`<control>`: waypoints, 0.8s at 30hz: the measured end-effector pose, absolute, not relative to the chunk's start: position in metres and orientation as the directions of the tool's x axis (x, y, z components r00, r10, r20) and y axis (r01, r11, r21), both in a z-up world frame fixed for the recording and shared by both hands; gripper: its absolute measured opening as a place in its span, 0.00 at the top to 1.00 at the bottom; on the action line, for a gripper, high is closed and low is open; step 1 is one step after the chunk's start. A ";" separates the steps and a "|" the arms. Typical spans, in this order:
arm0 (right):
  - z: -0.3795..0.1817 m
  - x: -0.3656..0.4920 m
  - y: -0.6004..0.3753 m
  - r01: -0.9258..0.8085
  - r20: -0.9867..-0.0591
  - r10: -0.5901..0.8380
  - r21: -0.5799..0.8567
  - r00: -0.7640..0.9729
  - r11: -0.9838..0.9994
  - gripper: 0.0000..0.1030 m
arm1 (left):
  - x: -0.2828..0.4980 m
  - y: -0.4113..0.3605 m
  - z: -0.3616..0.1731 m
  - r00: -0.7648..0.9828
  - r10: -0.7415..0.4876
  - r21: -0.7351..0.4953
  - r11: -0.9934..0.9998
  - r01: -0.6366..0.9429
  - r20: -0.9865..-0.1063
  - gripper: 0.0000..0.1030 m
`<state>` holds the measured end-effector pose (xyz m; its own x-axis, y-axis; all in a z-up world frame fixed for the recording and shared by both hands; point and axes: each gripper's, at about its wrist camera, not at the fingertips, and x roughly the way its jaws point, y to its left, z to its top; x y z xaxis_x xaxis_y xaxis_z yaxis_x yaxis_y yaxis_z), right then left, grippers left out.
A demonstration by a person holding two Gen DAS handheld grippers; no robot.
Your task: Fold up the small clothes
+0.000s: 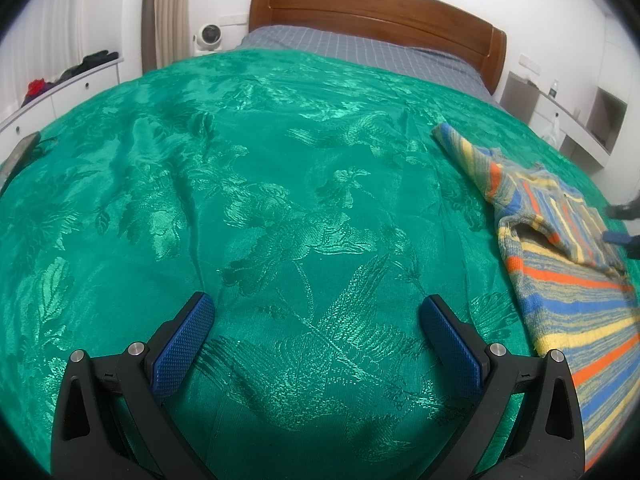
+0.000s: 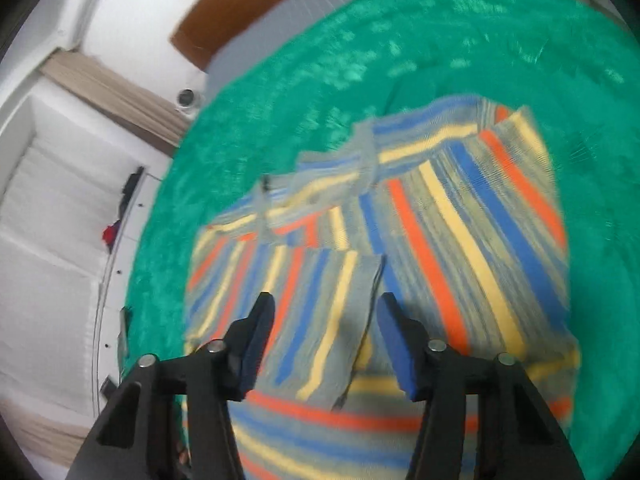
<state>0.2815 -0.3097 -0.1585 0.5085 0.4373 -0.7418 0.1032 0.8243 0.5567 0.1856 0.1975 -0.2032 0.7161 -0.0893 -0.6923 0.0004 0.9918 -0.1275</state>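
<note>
On the shiny green patterned bedspread (image 1: 248, 184), the striped knitted sweater (image 2: 440, 240) lies beneath the right gripper (image 2: 326, 344), whose jaws stand apart, gripping nothing, while the left gripper (image 1: 316, 344) gapes wide over bare cover.

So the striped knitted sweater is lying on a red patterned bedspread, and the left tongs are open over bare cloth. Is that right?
Not quite: the bedspread is green, a shiny green fabric with a woven leaf pattern, not red. The left wrist view shows it clearly. The rest holds: the striped knitted sweater lies on it, and the left tongs are open over bare cloth.
</note>
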 end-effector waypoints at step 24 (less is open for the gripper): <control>-0.141 0.261 -0.294 -0.005 -0.751 0.326 0.395 0.575 0.919 0.46 | 0.186 0.197 -0.204 0.720 -0.095 -0.136 0.991 0.001 -0.687 0.01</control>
<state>0.2606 -0.2941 -0.1412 0.5745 0.3260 -0.7507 -0.0053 0.9187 0.3949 0.1856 0.1974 -0.2036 0.7203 -0.0953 -0.6871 0.0013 0.9907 -0.1360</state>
